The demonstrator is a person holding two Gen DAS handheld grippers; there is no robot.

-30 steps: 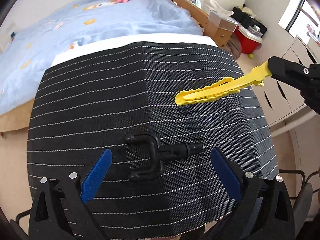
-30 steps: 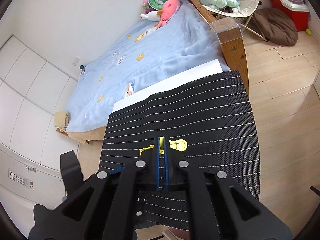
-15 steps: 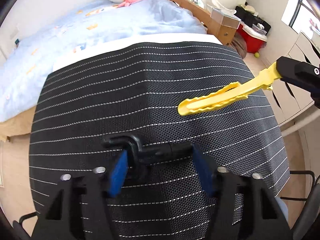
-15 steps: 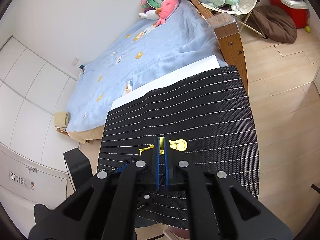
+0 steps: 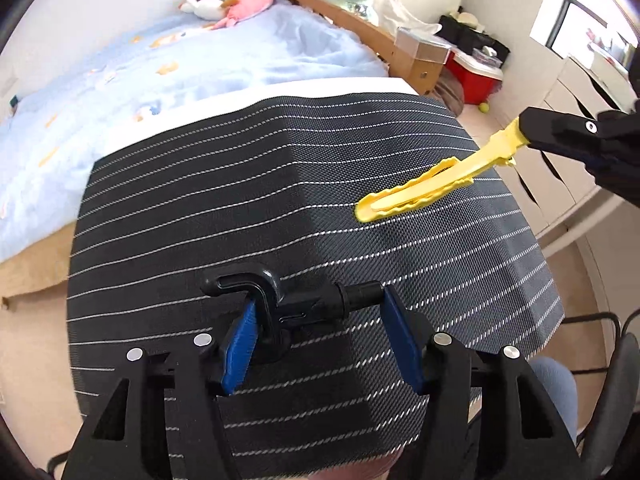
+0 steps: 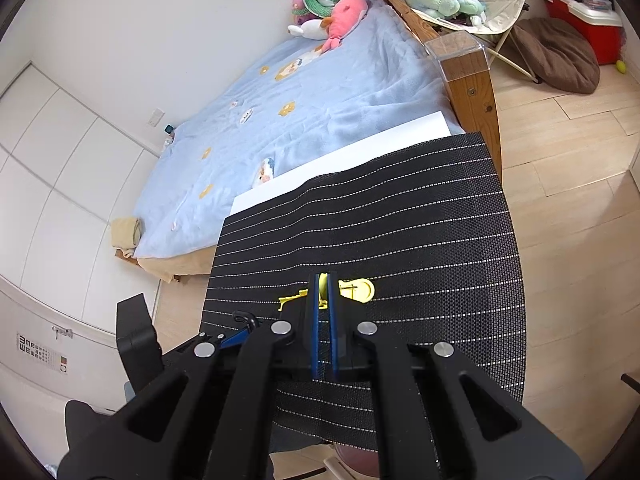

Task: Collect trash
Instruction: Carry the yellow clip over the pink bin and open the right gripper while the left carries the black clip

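Note:
A black plastic bracket piece (image 5: 288,304) with a hook and a short rod is between the blue pads of my left gripper (image 5: 316,332), which is shut on it just above the black striped mat (image 5: 240,200). My right gripper (image 6: 323,304) is shut on a long yellow plastic clip (image 5: 424,188) and holds it in the air over the mat's right side. The clip's round end (image 6: 358,290) shows past the right fingertips. The left gripper (image 6: 236,334) shows at the lower left of the right wrist view.
The mat (image 6: 380,232) lies over a white board (image 6: 340,160) by a bed with a blue blanket (image 6: 300,92) and plush toys (image 5: 240,0). A wooden bed frame (image 6: 472,88), red cooler (image 5: 476,76), white drawers (image 5: 568,120) and wood floor (image 6: 560,140) are to the right.
My left gripper moved forward over the black bracket and closed on it, lifting it slightly. The right gripper kept holding the yellow clip in about the same place.

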